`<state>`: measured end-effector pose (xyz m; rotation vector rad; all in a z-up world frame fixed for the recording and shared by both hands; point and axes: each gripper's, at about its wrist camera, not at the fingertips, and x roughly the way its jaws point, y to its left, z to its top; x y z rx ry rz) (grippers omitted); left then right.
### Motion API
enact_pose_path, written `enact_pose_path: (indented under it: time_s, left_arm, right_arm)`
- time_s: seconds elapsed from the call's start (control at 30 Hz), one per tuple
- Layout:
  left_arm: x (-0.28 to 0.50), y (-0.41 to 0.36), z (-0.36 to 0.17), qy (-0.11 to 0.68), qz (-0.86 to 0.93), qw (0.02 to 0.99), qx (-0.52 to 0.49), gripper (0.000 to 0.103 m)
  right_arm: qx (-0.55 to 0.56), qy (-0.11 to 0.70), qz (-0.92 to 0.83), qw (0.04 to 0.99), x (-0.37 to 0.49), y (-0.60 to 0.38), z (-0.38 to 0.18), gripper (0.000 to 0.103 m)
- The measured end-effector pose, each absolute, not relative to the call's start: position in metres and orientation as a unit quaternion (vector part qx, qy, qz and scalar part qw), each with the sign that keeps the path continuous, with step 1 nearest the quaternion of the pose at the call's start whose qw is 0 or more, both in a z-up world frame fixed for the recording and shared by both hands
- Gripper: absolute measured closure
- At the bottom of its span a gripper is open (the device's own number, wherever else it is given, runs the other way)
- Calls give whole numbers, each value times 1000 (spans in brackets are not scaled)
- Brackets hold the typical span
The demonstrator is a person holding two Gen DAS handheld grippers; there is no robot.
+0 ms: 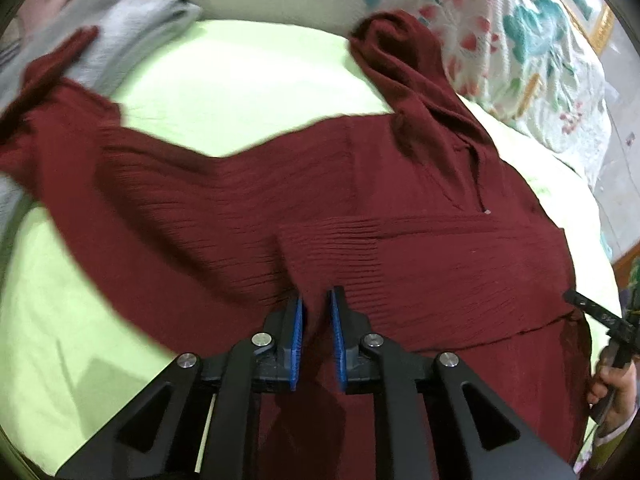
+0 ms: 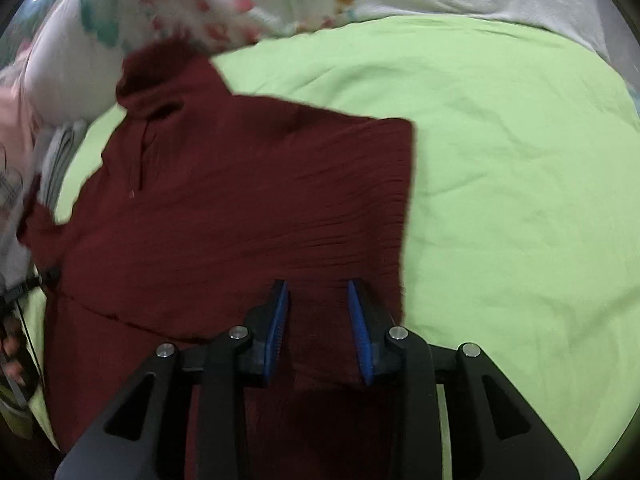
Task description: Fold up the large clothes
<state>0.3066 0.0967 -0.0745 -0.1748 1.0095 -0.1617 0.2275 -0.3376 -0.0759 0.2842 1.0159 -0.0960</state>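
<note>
A soft, ribbed maroon garment [image 1: 360, 200] lies spread on a green bedsheet [image 2: 520, 160], the left gripper [image 1: 316, 300] narrowly parted astride a folded sleeve edge, the right gripper [image 2: 318, 292] spread over the side hem; limp, light knit, it looks best pinched at hems and corners.

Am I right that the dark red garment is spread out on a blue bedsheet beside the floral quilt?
Not quite: the bedsheet is light green, not blue, as the right wrist view shows. The dark red garment does lie spread on it, beside the floral quilt.
</note>
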Motion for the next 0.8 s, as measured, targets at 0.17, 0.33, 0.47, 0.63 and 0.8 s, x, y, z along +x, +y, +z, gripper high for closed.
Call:
enact_pose_path:
  time_s: [0.17, 0.33, 0.47, 0.63, 0.8]
  left_arm:
    - [300, 149, -49, 453, -3, 888, -85, 69]
    - [319, 205, -25, 435, 63, 893, -91, 38]
    - [351, 243, -10, 424, 124, 893, -84, 29]
    - [402, 273, -10, 424, 156, 890, -61, 28]
    - [440, 287, -15, 419, 170, 891, -43, 38]
  right_arm:
    - [175, 430, -37, 885, 200, -337, -37, 68]
    - [189, 435, 19, 880, 182, -304, -30, 64]
    - [198, 456, 49, 866, 173, -279, -44, 64]
    - [199, 481, 72, 851, 174, -254, -59, 64]
    - [193, 495, 75, 844, 171, -245, -64, 64]
